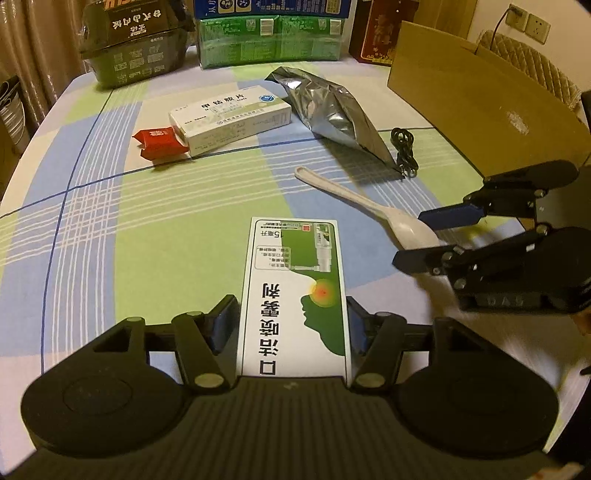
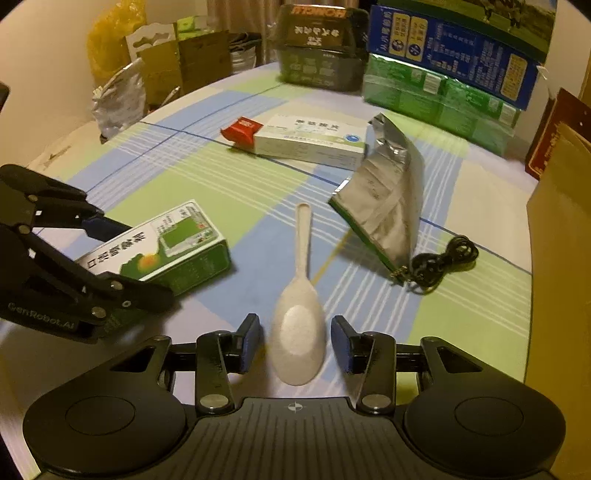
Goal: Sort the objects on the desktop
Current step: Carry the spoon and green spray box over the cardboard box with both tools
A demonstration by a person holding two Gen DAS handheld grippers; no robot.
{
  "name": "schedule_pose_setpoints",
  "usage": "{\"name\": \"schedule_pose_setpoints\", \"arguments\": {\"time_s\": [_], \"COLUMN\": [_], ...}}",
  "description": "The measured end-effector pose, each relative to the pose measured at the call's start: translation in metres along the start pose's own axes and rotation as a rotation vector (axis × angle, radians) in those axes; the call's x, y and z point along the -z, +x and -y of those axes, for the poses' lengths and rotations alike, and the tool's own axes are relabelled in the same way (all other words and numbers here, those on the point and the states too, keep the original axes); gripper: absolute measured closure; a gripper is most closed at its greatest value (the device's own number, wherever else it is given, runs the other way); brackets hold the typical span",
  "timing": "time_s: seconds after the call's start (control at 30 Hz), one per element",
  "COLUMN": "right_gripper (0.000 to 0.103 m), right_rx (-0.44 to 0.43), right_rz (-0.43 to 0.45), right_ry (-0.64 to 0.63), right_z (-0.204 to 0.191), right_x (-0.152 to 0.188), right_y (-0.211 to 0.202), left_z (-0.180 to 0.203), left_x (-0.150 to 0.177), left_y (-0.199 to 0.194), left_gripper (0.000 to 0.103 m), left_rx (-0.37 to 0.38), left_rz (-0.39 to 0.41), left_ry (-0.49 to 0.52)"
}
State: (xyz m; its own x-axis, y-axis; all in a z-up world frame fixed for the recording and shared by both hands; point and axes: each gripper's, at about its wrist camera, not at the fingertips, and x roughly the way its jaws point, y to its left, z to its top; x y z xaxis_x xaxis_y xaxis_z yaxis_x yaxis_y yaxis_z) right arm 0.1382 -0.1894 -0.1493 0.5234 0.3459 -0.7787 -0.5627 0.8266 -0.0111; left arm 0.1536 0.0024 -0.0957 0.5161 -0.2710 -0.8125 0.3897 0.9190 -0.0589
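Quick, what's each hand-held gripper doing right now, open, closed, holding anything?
Left hand-held gripper: shut on the green and white box.
Right hand-held gripper: open, fingers either side of the white spoon, not yet gripping.

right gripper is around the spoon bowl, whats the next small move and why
Probably close the right gripper on the white spoon: its bowl sits between the open fingers, with gaps on both sides. The left gripper already clamps the green-and-white box.

Wall socket (image 1: 537,27); quilted chair (image 1: 532,62)
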Motion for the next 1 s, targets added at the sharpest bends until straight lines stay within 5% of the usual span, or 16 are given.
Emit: {"name": "schedule_pose_setpoints", "arguments": {"time_s": [0.3,0.37,0.63,1.0], "right_gripper": [0.064,0.073,0.073,0.074], "right_rx": [0.011,0.008,0.010,0.002], "right_rz": [0.012,0.011,0.004,0.104], "right_ry": [0.040,0.041,0.042,0.035], "right_z": [-0.004,-0.004,-0.004,-0.007], "right_x": [0.000,-0.001,-0.003,-0.011], "right_y": [0.001,0.001,0.001,-0.015], "left_z": [0.000,-0.001,-0.002,-0.005], "left_x": [0.002,0.001,-0.004,-0.012], "left_y": [0.002,0.002,0.004,-0.007], "left_gripper": [0.041,0.041,0.051,0.053], "left_rx": [0.008,0.008,0.006,-0.034], "left_rz": [0.023,0.024,0.032,0.082], "left_ry": [-0.012,-0.020,-0.025,-0.048]}}
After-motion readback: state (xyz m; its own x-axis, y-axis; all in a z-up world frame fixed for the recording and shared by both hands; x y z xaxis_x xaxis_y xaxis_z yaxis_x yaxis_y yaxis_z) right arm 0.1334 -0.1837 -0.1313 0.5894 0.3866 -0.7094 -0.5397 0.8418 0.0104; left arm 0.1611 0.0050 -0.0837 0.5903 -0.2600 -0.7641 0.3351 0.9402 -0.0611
